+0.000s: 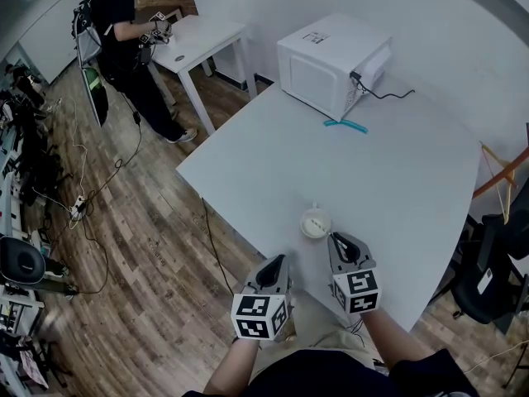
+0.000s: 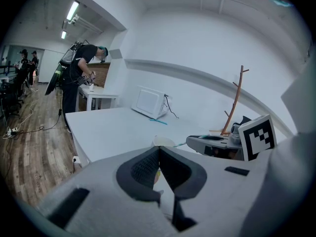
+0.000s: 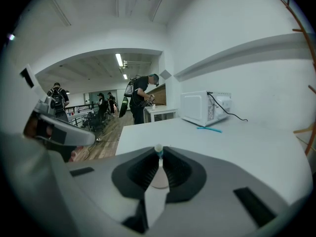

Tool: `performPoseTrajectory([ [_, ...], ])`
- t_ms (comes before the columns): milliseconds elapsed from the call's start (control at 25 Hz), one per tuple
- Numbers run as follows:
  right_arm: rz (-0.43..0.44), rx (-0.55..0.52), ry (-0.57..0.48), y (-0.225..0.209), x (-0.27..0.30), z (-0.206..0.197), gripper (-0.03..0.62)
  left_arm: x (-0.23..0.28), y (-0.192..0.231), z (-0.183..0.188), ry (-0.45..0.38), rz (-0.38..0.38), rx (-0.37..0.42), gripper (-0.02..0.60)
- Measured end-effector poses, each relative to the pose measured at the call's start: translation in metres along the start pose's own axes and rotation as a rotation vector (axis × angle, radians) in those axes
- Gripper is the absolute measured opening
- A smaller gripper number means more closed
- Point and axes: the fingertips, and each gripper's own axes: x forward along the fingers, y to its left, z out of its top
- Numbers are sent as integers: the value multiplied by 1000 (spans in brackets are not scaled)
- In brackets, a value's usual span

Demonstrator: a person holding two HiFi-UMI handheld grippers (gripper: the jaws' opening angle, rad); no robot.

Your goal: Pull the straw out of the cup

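A white paper cup point(image 1: 315, 222) stands on the white table point(image 1: 397, 188) near its front edge. My right gripper point(image 1: 334, 238) sits just right of the cup and is shut on the straw point(image 3: 158, 150), whose white and teal tip pokes up between the jaws. In the left gripper view the thin teal straw point(image 2: 180, 144) runs from the cup point(image 2: 163, 141) to the right gripper point(image 2: 212, 142). My left gripper point(image 1: 279, 260) hangs at the table's front edge, left of the cup and apart from it. Its jaws are shut with nothing between them point(image 2: 158, 149).
A white microwave point(image 1: 331, 64) with a black cable stands at the table's far end, with a teal strip point(image 1: 345, 125) lying before it. A person point(image 1: 124, 31) works at a second white table point(image 1: 202, 35). Cables lie on the wooden floor; a dark chair point(image 1: 488, 279) stands at the right.
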Motion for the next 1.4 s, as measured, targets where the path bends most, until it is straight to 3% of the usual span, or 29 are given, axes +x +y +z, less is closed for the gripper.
performPoseTrajectory([
  [1400, -16, -41, -130, 54, -102, 29, 43, -84, -29, -13, -57, -1, 16, 18],
])
